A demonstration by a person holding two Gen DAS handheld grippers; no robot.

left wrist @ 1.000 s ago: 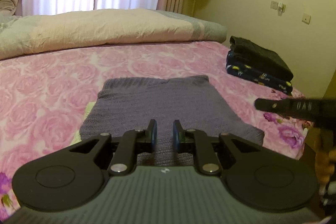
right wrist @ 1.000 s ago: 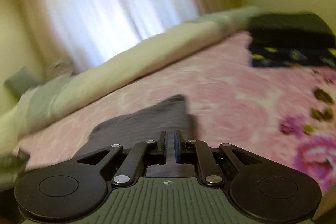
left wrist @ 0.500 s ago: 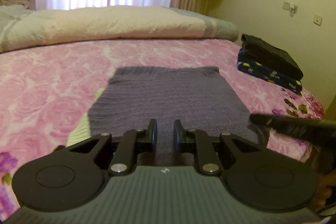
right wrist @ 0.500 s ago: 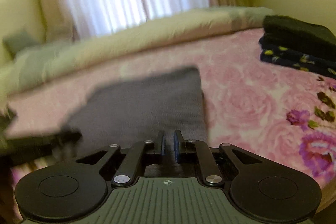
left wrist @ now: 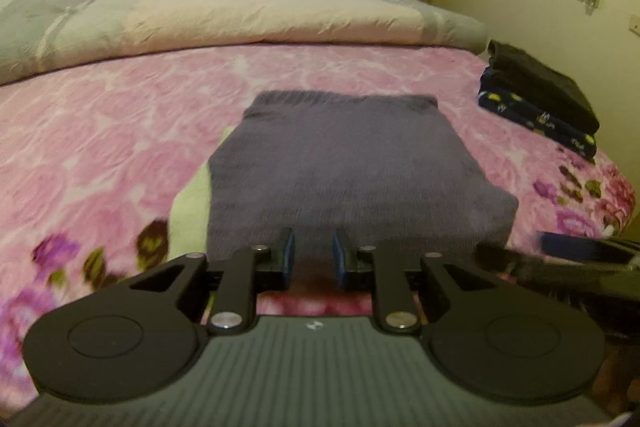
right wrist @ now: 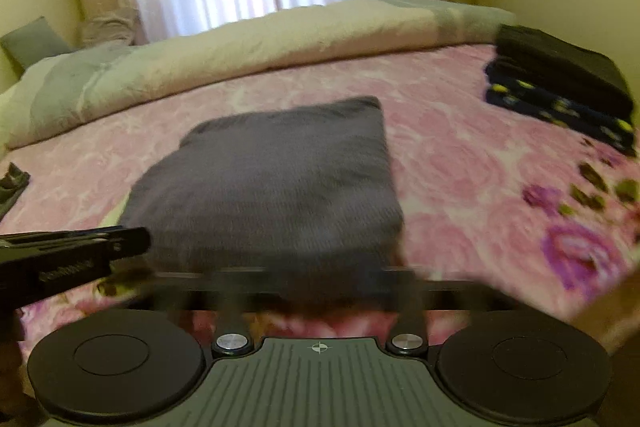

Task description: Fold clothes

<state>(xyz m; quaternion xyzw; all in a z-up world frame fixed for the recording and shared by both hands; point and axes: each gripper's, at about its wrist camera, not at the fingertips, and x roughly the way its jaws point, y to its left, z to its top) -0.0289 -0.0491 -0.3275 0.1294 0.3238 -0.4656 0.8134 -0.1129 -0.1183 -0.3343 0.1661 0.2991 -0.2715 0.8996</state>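
A: Where does the garment lie, and how do the tools stand?

B: The purple knit (left wrist: 344, 163) lies flat at frame centre on the pink bedspread (left wrist: 100, 131), near edge toward both cameras, so judged folded. The left gripper (left wrist: 314, 257) hangs at that edge, jaws narrowly apart, holding nothing. The right gripper (right wrist: 316, 279) is smeared by blur; jaw state cannot be told.

A: Edges and room?

B: A pale green cloth (left wrist: 192, 203) shows beside the knit's left edge. The dark folded stack (left wrist: 540, 95) sits upper right, well apart. Bare bedspread lies between. The rolled duvet (left wrist: 240, 15) bounds the far side.
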